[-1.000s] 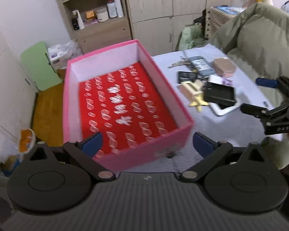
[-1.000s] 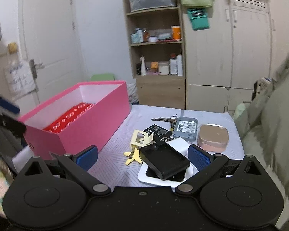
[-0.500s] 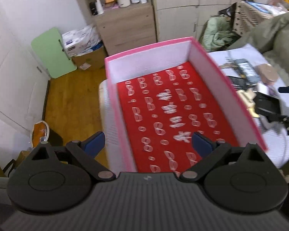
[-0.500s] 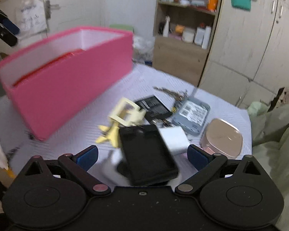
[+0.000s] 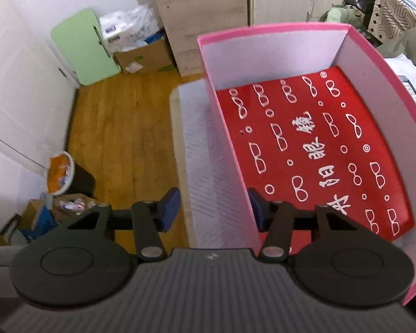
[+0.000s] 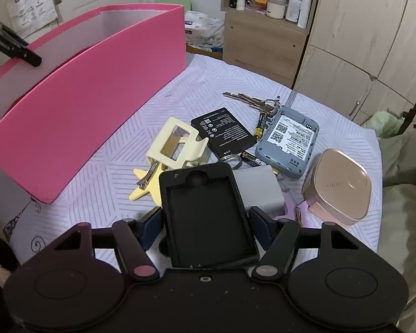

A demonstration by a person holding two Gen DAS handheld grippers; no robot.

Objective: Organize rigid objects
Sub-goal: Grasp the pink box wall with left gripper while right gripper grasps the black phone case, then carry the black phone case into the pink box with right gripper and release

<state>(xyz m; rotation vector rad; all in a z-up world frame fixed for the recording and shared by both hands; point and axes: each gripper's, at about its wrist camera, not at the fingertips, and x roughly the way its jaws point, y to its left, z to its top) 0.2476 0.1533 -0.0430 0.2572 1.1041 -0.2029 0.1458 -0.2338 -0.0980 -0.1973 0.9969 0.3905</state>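
The left gripper point(image 5: 213, 208) straddles the pink box's point(image 5: 230, 149) left wall, its jaws having just been closing, one pad outside still clear of it. The box sits on a white patterned table point(image 6: 208, 88). To its right, the right gripper point(image 6: 205, 224) has just been narrowing around a black case point(image 6: 205, 216), pads beside its edges, contact unclear.

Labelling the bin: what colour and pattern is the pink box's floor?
Red with white glasses motifs and characters, on the pink box floor; clearest in the left wrist view.
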